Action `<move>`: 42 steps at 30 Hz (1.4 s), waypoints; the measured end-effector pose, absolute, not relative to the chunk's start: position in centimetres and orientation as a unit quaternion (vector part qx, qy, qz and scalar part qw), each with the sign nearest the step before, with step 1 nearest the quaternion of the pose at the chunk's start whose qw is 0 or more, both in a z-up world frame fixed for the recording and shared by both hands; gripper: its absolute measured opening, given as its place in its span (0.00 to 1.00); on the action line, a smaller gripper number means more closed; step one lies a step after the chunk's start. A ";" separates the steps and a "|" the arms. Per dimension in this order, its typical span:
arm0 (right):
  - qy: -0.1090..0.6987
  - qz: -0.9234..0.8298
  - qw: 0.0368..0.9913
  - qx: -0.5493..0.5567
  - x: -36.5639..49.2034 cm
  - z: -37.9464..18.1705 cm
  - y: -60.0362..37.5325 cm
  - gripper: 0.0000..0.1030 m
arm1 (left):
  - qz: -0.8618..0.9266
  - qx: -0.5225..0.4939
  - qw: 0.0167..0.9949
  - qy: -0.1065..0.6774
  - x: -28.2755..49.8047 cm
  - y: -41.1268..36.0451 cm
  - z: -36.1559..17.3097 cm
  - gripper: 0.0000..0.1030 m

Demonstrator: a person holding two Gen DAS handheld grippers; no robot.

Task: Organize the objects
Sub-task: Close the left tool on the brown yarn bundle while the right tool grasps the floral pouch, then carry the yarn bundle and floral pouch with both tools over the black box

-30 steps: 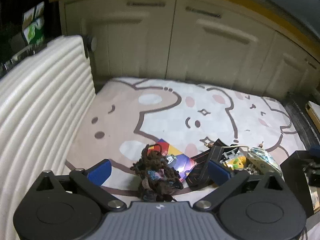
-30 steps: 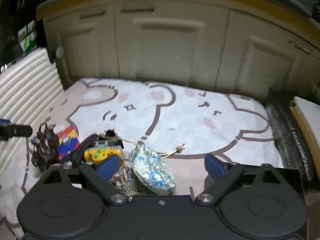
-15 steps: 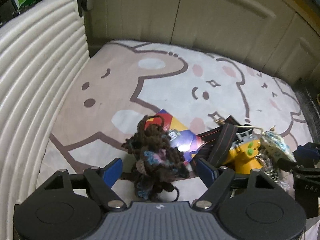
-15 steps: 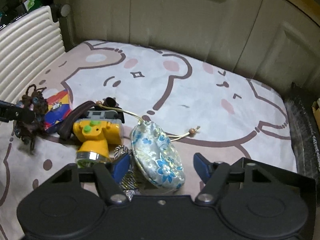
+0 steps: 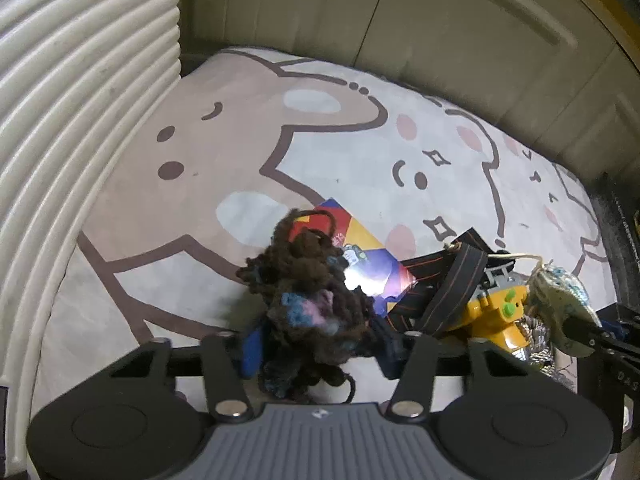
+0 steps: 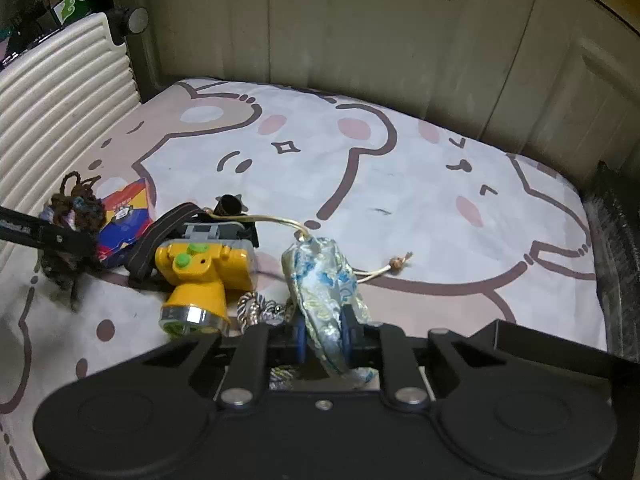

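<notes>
The clutter of small objects lies in a loose row on a cartoon-bear mat [image 6: 400, 184], and two of them sit inside the grippers. A dark brown yarn bundle [image 5: 308, 292] with blue and pink flecks fills the gap of the left gripper [image 5: 316, 350]. Its jaws are closing on the bundle, the blue pads [image 5: 250, 350] at either flank of the wool, half hidden by loose strands; whether they press it yet cannot be told. The bundle lies partly over a colourful card [image 5: 360, 252], which rests flat on the mat.

A brocade pouch [image 6: 324, 280] in blue and cream stands on edge between the fingers of the right gripper [image 6: 324, 338]. Those jaws are closing too and have come nearly together, the pads pinching the pouch's lower part so that the fabric bulges above and droops below them. Its cream drawstring [image 6: 380, 274], ending in a bead, trails across the mat to the right.

Between the two grippers lies a yellow headlamp [image 6: 204, 272] with green buttons and a dark strap [image 6: 156, 236], the lens turned toward the right wrist camera. A twisted silver cord [image 6: 256, 308] lies just beside the pouch. A ribbed white panel [image 5: 76, 120] borders the mat on the left, and cream cabinet doors [image 6: 360, 40] close off the back.
</notes>
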State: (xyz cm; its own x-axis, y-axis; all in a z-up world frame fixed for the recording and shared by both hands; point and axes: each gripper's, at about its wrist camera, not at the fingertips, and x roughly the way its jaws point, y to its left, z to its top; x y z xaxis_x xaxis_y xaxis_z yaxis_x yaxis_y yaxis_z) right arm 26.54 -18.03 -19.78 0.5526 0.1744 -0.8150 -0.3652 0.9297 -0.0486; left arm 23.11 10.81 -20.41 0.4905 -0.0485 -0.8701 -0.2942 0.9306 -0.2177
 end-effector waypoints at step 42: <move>0.312 0.111 0.937 0.113 18.4 -7.2 -28.0 0.11 | 0.018 -0.147 0.924 0.352 17.6 1.7 -7.8 0.32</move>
State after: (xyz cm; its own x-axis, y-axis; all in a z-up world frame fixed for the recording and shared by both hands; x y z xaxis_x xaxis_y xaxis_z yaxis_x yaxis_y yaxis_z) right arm 18.43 -28.05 -7.21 0.7814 0.2776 -0.5588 -0.1366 0.9500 0.2809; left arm 17.64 1.74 -7.76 0.7521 -0.0698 -0.6553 -0.1373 0.9560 -0.2594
